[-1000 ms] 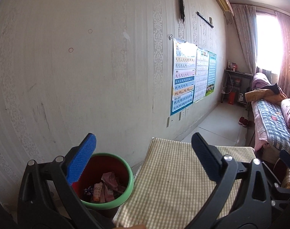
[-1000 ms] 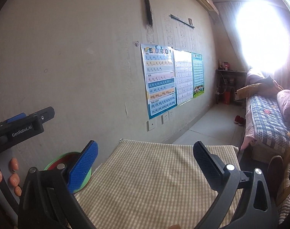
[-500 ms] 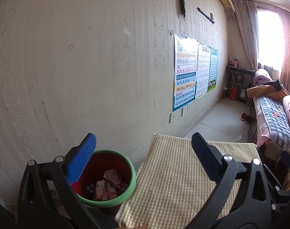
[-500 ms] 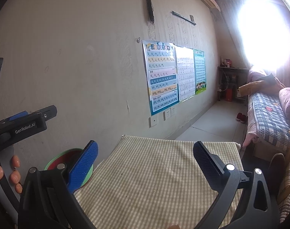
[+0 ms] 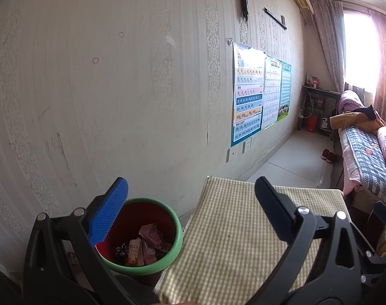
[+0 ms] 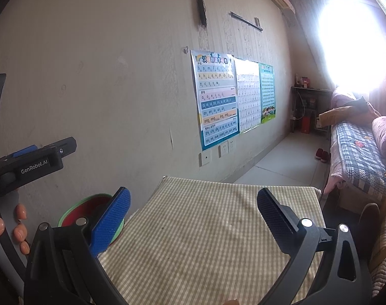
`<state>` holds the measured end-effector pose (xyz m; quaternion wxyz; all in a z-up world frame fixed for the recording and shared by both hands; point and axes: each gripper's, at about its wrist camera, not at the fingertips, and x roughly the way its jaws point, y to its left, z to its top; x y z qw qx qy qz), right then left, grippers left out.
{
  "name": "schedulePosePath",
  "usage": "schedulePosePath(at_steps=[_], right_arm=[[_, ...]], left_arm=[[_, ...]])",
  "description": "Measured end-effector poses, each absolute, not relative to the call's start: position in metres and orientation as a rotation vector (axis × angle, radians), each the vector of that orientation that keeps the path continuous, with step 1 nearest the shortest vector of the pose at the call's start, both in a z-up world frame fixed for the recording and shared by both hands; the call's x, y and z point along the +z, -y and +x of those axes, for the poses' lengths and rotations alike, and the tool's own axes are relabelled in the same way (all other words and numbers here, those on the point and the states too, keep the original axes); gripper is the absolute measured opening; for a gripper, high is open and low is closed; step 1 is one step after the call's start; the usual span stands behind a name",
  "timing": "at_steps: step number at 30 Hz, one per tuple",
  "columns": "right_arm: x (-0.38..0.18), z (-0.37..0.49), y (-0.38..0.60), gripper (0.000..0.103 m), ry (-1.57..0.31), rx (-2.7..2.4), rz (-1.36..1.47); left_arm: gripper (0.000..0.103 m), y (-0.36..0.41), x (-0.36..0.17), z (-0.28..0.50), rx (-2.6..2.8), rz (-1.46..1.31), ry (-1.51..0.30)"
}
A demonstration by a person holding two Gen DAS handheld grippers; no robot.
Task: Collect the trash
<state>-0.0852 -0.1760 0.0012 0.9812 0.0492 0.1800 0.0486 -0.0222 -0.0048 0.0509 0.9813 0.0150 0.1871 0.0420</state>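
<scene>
- A checked cloth covers the counter [image 5: 243,241] beside a pale wall with letter posters [image 5: 247,96]; a bed [image 5: 366,152] sits at 3 o'clock.
- The left gripper [image 5: 190,203] has its fingers spread wide, with nothing in them.
- The right gripper [image 6: 193,208] is spread wide too, above the cloth.
- The bin [image 5: 176,228], red inside with a green rim, stands at 7 o'clock, just beside the counter.
- Wrappers [image 5: 144,246] lie inside the bin.

Red bin [image 5: 152,216] with green rim, upright beside checked table, crumpled snack wrappers [image 5: 144,246] piled inside
</scene>
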Motion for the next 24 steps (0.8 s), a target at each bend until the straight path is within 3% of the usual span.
schedulePosePath(at_steps=[16,24], right_arm=[[-0.015,-0.074,0.181,0.097,-0.436,0.092,0.112],[-0.111,-0.019,0.260,0.097,-0.683,-0.147,0.117]], left_arm=[[0.098,0.001,0.038,-0.016,0.095,0.034,-0.403],[0.098,-0.031,-0.011,0.000,0.062,-0.047,-0.602]])
